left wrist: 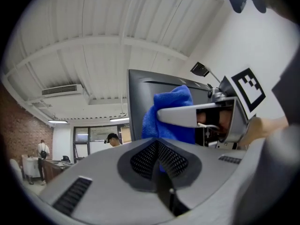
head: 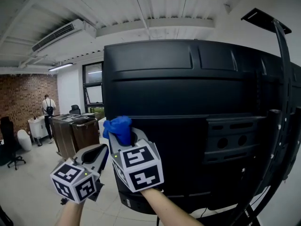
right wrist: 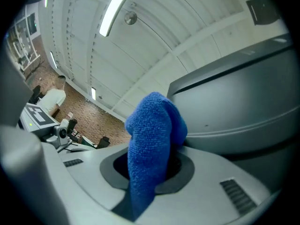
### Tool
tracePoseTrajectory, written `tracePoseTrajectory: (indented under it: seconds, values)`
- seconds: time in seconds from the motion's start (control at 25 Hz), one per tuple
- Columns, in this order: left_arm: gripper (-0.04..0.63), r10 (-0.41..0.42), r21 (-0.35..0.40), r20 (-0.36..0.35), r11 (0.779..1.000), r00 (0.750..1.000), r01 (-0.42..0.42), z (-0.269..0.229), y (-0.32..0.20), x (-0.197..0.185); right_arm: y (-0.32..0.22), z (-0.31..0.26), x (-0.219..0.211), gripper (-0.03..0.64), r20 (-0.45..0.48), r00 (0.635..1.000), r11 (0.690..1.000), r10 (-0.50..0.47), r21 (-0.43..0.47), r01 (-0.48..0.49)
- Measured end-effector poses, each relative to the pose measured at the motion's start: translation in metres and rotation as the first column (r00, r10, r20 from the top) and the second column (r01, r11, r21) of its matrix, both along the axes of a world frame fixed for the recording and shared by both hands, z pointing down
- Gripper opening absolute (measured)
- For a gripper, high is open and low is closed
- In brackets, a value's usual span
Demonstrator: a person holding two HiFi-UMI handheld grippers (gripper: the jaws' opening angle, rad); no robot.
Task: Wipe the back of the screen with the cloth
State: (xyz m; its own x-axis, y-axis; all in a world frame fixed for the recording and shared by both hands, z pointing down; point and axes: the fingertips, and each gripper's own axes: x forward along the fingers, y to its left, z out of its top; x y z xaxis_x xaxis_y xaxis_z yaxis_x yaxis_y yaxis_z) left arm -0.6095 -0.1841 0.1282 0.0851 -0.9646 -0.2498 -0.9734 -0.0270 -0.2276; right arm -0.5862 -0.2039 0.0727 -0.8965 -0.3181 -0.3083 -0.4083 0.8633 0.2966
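The black back of the screen (head: 188, 93) fills the middle and right of the head view. My right gripper (head: 126, 136) is shut on a bunched blue cloth (head: 117, 126) at the screen's lower left edge. In the right gripper view the cloth (right wrist: 152, 139) sticks up from between the jaws, close to the screen's grey shell (right wrist: 243, 102); I cannot tell whether they touch. My left gripper (head: 99, 150) hangs just left of the right one, off the screen, jaws together and empty. The left gripper view has its pads (left wrist: 158, 161) meeting, with the cloth (left wrist: 171, 109) beyond them.
A black stand arm (head: 282, 102) runs up the screen's right side, and cables (head: 221, 213) hang below it. Dark wooden cabinets (head: 75, 131), an office chair (head: 9, 145) and a standing person (head: 48, 106) are at the far left. Another person (left wrist: 112, 138) shows behind.
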Motion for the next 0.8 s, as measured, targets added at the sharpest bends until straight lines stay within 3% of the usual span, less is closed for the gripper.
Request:
tracePoseTrajectory:
  seconds: [0.24, 0.44, 0.8]
  values:
    - [0.007, 0.142, 0.031, 0.04, 0.989, 0.989, -0.144, 0.002, -0.024, 0.068, -0.034, 0.015, 0.08, 0.063, 0.082, 0.977, 0.98, 0.197, 0.0, -0.197]
    - [0.007, 0.275, 0.026, 0.067, 0.96, 0.959, -0.277, 0.01, -0.042, 0.126, -0.054, 0.018, 0.143, 0.061, 0.132, 0.923, 0.93, 0.362, 0.018, -0.367]
    - [0.008, 0.352, 0.028, 0.063, 0.935, 0.934, -0.354, 0.01, -0.051, 0.162, -0.058, 0.026, 0.164, 0.061, 0.1, 0.9, 0.903, 0.424, 0.032, -0.429]
